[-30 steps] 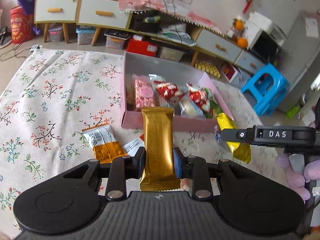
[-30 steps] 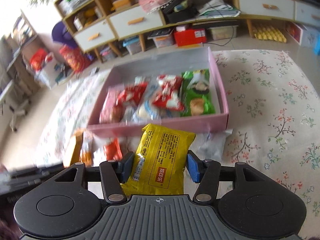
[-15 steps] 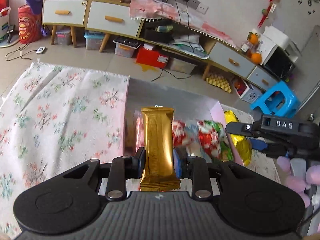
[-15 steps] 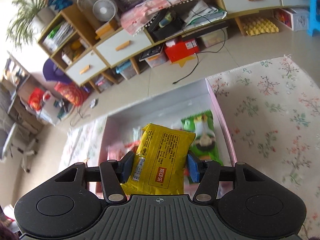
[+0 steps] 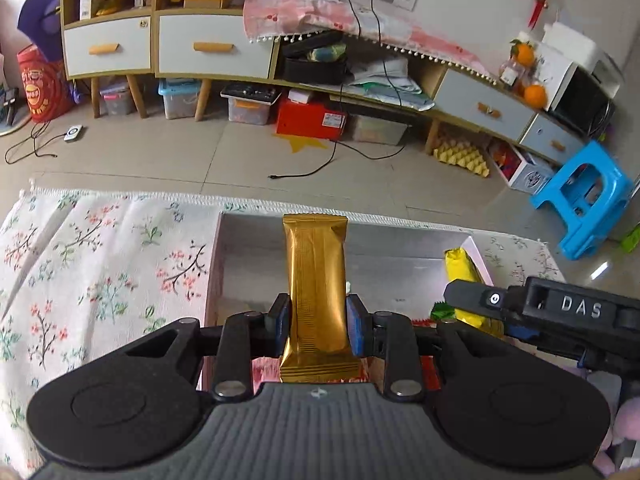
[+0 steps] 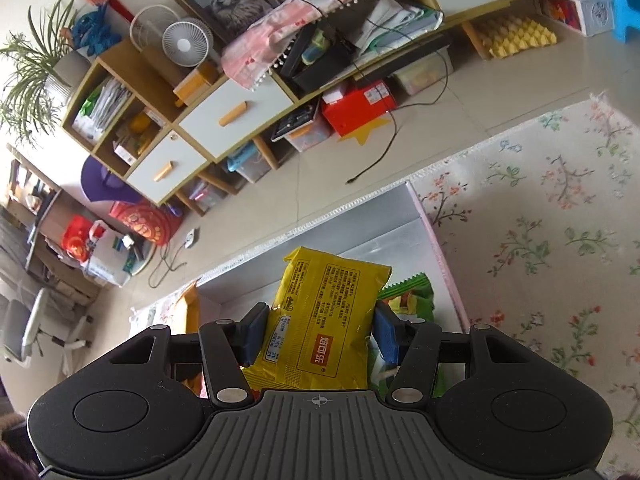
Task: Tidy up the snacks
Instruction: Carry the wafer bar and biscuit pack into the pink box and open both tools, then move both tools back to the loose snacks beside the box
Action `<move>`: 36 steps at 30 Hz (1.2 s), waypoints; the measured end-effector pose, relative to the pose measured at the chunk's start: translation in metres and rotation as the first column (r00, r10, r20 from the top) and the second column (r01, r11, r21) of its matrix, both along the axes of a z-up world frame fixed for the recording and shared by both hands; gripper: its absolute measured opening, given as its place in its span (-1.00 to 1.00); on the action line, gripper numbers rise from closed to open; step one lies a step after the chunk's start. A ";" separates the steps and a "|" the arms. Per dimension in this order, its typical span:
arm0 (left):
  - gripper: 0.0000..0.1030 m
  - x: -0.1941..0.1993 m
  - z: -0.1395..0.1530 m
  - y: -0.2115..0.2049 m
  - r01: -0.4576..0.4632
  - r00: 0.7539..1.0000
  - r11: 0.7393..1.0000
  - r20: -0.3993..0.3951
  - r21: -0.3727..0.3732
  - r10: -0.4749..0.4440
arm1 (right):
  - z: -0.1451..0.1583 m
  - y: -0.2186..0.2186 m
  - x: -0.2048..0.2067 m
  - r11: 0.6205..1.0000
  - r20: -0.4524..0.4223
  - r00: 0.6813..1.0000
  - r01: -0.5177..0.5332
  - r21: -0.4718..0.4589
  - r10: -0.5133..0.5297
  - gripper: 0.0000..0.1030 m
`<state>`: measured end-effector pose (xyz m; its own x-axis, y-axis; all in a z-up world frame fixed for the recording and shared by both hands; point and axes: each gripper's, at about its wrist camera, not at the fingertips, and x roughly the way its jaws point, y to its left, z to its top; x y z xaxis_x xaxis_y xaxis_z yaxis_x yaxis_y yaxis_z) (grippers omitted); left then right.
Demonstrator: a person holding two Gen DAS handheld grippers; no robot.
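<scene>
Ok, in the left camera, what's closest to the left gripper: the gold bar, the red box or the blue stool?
1. Gold bar, held in the left gripper.
2. Red box, straight ahead under the shelf.
3. Blue stool, far right; close call with the box.

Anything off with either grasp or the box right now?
Nothing stands out. Left gripper holds the gold bar upright; right gripper holds the yellow packet, slightly tilted. Both are over the pink box, nothing spilled or torn.

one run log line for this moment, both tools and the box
left tool shut on gold bar | right tool shut on yellow packet | both above pink box
</scene>
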<state>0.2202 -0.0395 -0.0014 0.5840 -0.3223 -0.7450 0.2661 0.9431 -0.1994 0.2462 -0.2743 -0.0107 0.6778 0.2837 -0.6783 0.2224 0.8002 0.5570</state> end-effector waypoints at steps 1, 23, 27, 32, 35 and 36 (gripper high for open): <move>-0.48 0.001 0.000 0.000 0.001 1.000 1.000 0.002 0.002 -0.001 | -0.002 0.001 0.001 1.000 0.003 1.000 -0.003 -0.003 0.003 0.06; 0.38 -0.006 0.009 0.000 0.030 0.998 0.999 0.057 0.022 -0.031 | 0.008 0.013 -0.007 0.997 0.074 0.995 -0.057 -0.056 0.061 0.46; 0.58 -0.017 0.018 0.002 0.033 0.997 0.999 0.068 0.028 -0.034 | 0.021 0.015 -0.018 0.993 0.062 0.996 -0.053 -0.107 0.059 0.54; 0.75 -0.038 0.031 0.009 0.028 0.996 0.999 0.084 0.022 -0.030 | 0.043 0.017 -0.040 0.985 0.058 0.996 -0.051 -0.165 0.061 0.62; 0.80 -0.052 0.035 0.012 0.022 0.996 0.999 0.085 0.037 -0.025 | 0.056 0.019 -0.056 0.980 0.058 0.996 -0.048 -0.191 0.060 0.65; 0.82 -0.056 0.037 0.013 0.019 0.996 0.999 0.083 0.039 -0.022 | 0.060 0.020 -0.062 0.979 0.056 0.997 -0.049 -0.200 0.061 0.65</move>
<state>0.1638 -0.0266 0.0353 0.6384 -0.3074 -0.7056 0.2999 0.9437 -0.1398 0.1842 -0.2542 0.0494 0.7072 0.1862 -0.6821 0.1449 0.9061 0.3975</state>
